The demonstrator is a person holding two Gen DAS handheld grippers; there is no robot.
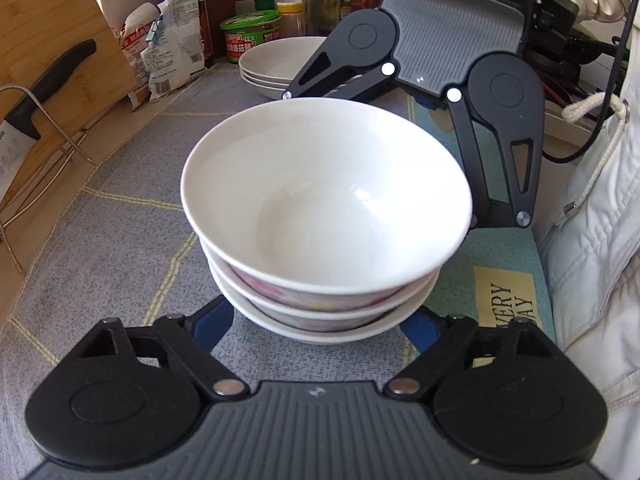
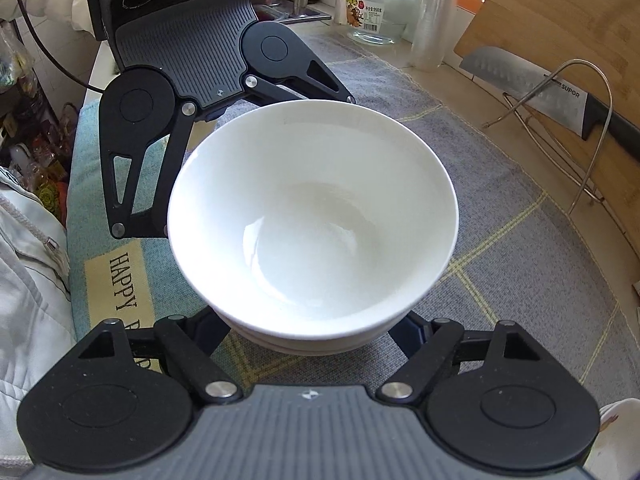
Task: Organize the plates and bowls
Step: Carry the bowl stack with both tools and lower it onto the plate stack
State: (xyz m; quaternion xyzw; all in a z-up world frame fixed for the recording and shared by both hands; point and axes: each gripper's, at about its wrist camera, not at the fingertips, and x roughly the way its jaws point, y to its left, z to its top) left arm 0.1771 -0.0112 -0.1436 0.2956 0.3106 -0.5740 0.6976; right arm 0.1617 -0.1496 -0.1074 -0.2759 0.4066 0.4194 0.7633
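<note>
A stack of three white bowls [image 1: 326,208] stands on the grey mat, the upper ones with pink pattern on the outside; it also shows in the right wrist view [image 2: 312,216]. My left gripper [image 1: 320,326] is open, its blue fingertips [image 1: 214,320] on either side of the stack's base. My right gripper [image 2: 310,330] is open on the opposite side, fingers astride the base. Each gripper faces the other across the stack. A stack of white plates [image 1: 276,64] sits behind, at the back of the mat.
A bamboo cutting board [image 1: 48,40] and a black-handled knife [image 1: 48,84] lean in a wire rack [image 1: 60,136] at left. Bags, jars and bottles [image 1: 248,36] line the back. A glass jar [image 2: 378,4] stands near the sink. A teal cloth [image 1: 508,280] lies by my white jacket.
</note>
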